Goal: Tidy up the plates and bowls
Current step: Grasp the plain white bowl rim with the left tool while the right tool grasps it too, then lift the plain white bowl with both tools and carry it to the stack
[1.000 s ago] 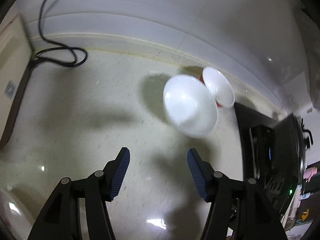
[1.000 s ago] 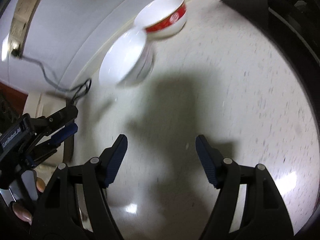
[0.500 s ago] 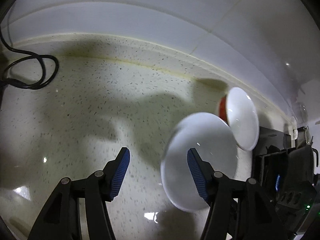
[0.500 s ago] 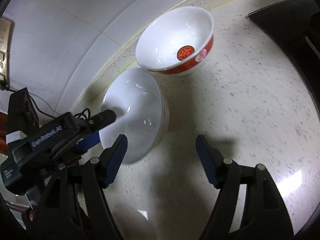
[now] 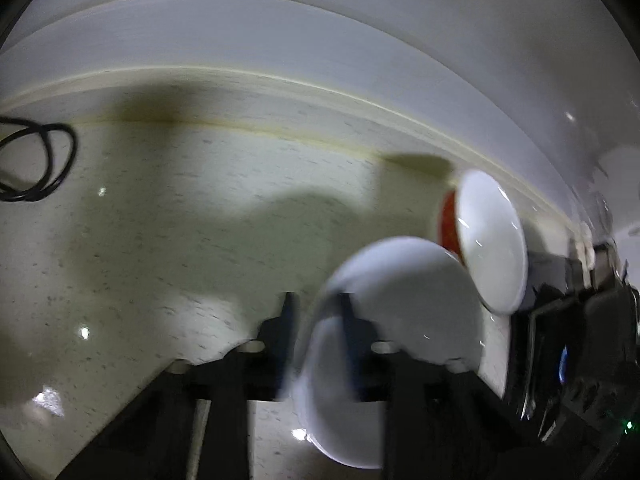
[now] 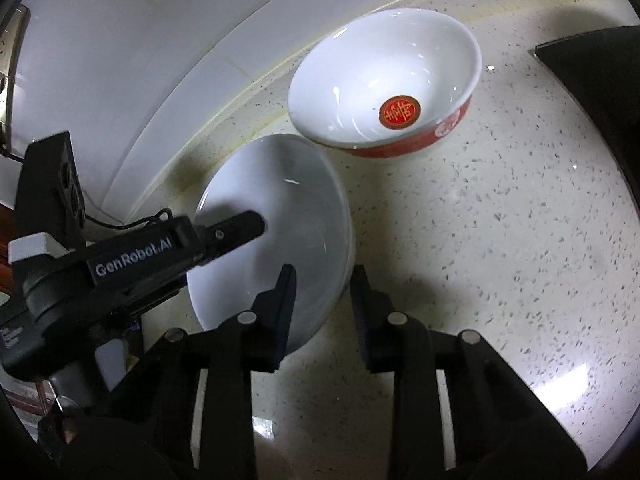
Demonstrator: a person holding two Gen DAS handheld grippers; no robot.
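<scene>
A plain white bowl (image 6: 288, 216) stands on the speckled counter, and a red-and-white bowl (image 6: 384, 84) with a red emblem stands just behind it by the wall. My left gripper (image 5: 314, 320) is shut on the white bowl's (image 5: 400, 304) left rim, one finger inside and one outside; it also shows in the right wrist view (image 6: 240, 232). My right gripper (image 6: 322, 288) is shut on the same bowl's near-right rim. The red bowl also shows in the left wrist view (image 5: 488, 240).
A black cooktop (image 6: 600, 80) lies at the right of the counter and shows in the left wrist view (image 5: 580, 340). A black cable (image 5: 36, 164) coils at the far left. A white tiled wall (image 6: 140, 60) backs the counter.
Both grippers moved in on the white bowl and closed on its rim, the left from the left side, the right from the front. They were open and empty before.
</scene>
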